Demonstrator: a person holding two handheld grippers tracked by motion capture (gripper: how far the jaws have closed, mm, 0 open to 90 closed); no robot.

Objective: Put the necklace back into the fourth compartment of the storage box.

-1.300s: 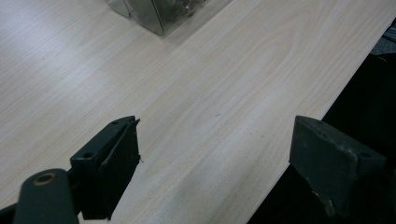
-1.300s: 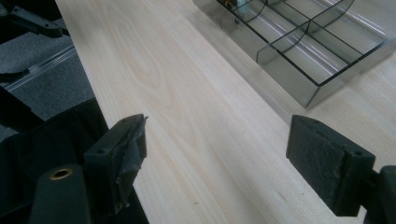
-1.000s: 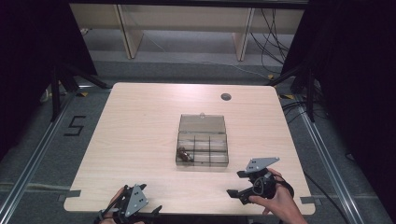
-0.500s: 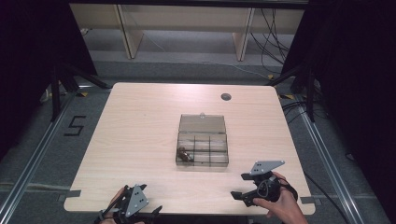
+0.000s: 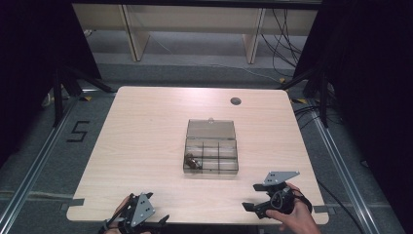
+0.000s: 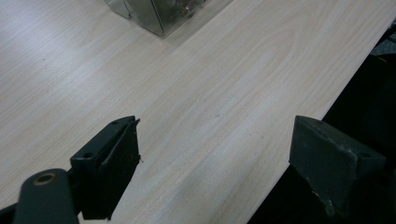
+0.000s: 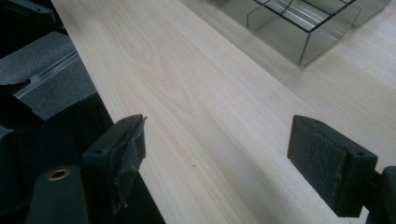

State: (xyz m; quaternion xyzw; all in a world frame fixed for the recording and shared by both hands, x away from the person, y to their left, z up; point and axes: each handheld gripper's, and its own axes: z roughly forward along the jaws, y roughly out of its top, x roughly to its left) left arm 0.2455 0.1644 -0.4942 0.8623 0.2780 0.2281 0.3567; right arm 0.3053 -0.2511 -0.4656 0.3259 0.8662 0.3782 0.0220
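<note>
In the middle of the counter (image 5: 146,146) sat a clear plastic box (image 5: 211,155) with its lid flipped open at the back. It had little compartments, and some small brown bits (image 5: 192,162) lay in the front left one. The left tongs (image 6: 212,163) were down at the near edge of the counter, spread wide apart with nothing between them. The right tongs (image 7: 215,158) were near the front right corner, also wide apart and holding nothing. Both were well away from the box. A small dark hole (image 5: 235,101) was near the far edge.
</note>
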